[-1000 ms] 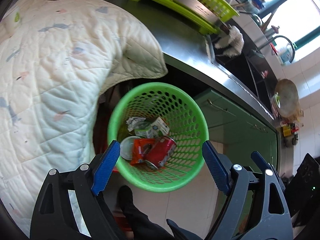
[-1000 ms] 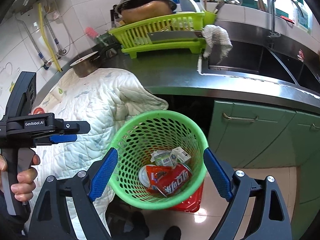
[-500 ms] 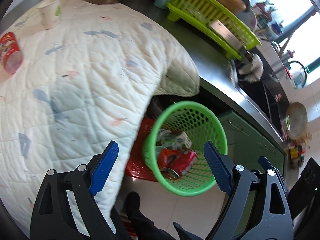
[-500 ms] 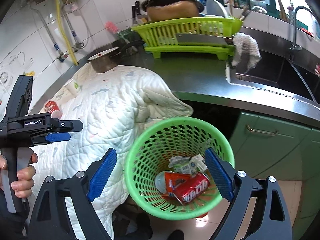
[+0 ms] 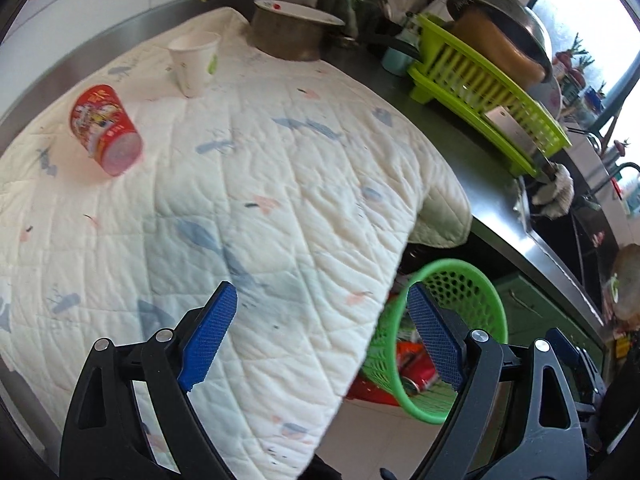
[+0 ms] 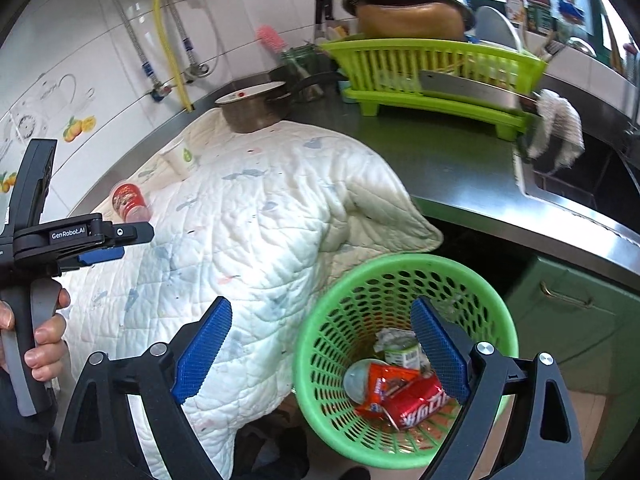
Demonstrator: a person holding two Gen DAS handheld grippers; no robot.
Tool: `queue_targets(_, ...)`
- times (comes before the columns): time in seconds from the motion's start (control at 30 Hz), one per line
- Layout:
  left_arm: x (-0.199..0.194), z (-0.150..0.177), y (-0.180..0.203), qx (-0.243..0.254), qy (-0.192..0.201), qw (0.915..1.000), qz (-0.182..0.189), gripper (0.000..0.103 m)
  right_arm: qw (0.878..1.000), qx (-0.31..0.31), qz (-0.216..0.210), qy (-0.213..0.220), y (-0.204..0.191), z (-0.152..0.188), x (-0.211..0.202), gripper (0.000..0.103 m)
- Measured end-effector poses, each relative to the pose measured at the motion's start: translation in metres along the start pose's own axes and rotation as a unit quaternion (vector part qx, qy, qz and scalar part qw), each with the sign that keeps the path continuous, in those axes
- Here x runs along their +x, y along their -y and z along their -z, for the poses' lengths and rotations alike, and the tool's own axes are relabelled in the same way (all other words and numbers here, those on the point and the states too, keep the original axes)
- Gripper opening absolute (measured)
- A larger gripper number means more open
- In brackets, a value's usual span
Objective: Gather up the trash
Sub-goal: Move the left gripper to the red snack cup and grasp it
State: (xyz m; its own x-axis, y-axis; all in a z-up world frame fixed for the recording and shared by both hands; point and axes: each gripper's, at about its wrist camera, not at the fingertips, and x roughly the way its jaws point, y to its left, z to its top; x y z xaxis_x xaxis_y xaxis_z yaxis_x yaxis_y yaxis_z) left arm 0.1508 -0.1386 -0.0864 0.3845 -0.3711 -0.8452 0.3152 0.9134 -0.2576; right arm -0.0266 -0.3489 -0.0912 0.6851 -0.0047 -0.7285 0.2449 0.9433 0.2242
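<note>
**Operator:** Logging a change. A second ago my left gripper (image 5: pixel 322 336) looked straight down into the green basket (image 5: pixel 486 280). Now it looks across the quilted cover (image 5: pixel 256 200), and the basket has slid to the lower right of its view, half behind the cover's hanging edge.

**Observer:** And the right one?

**Operator:** The right gripper (image 6: pixel 322 348) has shifted less. The basket (image 6: pixel 340 300) sat centred between its blue pads before; now it sits right of centre, the right pad over its inside.

**Observer:** Jaws?

**Operator:** Both pairs stand wide apart, nothing between them, same as before.

**Observer:** Trash left out?

**Operator:** Two cups on the cover, newly in the left view. The red cup (image 5: pixel 105 129) lies on its side near the far left edge, long axis running from upper left to lower right, pale end toward me. The white paper cup (image 5: pixel 194 62) stands upright just beyond it, mouth up, close beside the metal pot (image 5: pixel 288 38). The two are near but apart.

**Observer:** In the basket?

**Operator:** A red can (image 6: pixel 418 400) on its side, crumpled wrappers, a small carton (image 6: pixel 404 354).
</note>
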Motion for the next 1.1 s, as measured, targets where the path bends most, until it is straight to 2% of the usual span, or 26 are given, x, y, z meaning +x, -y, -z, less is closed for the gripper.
queue_targets(0.23,-0.013,-0.012,-0.028,-0.018,0.034,0.9985,-0.040,0.086,1.000,-0.025,-0.017,-0.007,-0.020,-0.014,0.017,0.088)
queue_targets(0.4,-0.020,-0.023,-0.050,-0.034,0.060,0.9944,-0.079,0.086,0.998,-0.046,-0.032,-0.010,-0.037,-0.024,0.029,0.088)
queue_targets(0.77,-0.027,-0.064,-0.135,-0.129,0.091,0.9779,-0.137,0.086,0.995,-0.083,-0.061,-0.013,-0.074,-0.049,0.055,0.088)
queue_targets(1.1,0.004,-0.105,-0.203,-0.237,0.078,0.9620,-0.110,0.088,0.990,-0.114,-0.084,-0.024,-0.109,-0.070,0.088,0.088)
